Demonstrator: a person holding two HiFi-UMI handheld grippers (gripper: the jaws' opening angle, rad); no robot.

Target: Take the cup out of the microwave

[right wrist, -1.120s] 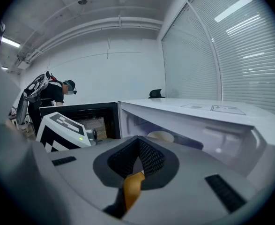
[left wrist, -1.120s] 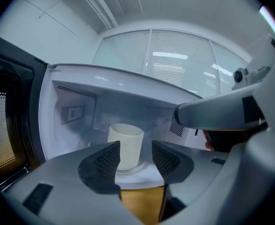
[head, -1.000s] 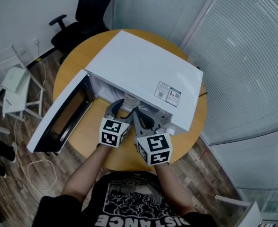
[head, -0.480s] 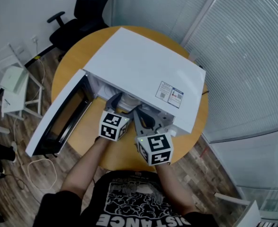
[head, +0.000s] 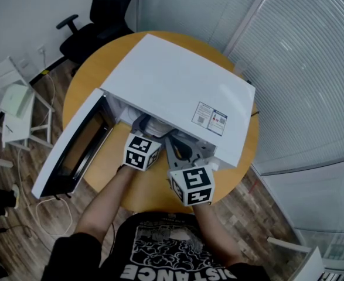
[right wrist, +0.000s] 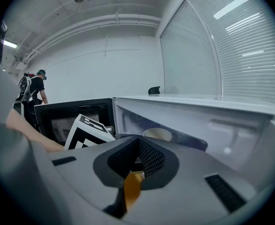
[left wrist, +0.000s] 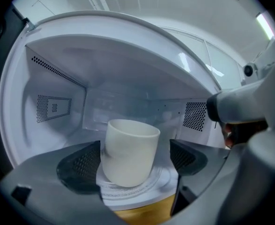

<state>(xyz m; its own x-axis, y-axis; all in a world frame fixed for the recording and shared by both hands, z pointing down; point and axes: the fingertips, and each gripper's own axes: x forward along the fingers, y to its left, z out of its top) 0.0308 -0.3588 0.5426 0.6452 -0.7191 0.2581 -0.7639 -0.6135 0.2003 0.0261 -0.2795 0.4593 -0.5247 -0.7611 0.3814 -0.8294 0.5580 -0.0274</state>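
Observation:
A white cup (left wrist: 128, 153) stands upright on the glass turntable (left wrist: 142, 191) inside the open white microwave (head: 177, 86). My left gripper (left wrist: 135, 162) reaches into the cavity, its jaws opening, one dark pad (left wrist: 83, 165) on each side of the cup with a gap at either side. In the head view the left gripper (head: 147, 127) pokes under the microwave's top edge. My right gripper (right wrist: 137, 161) hovers just outside the opening, jaws together with nothing in them; its view shows the cup's rim (right wrist: 158, 134). The head view has the right gripper (head: 180, 148) next to the left.
The microwave door (head: 72, 148) hangs open to the left. The microwave sits on a round wooden table (head: 130, 180). A black office chair (head: 98, 22) and a white folding stand (head: 19, 107) are beyond the table; window blinds (head: 300, 69) fill the right side.
My left gripper has pushed forward into the microwave cavity and its jaws have spread wider, now flanking the cup. The right gripper has stayed put.

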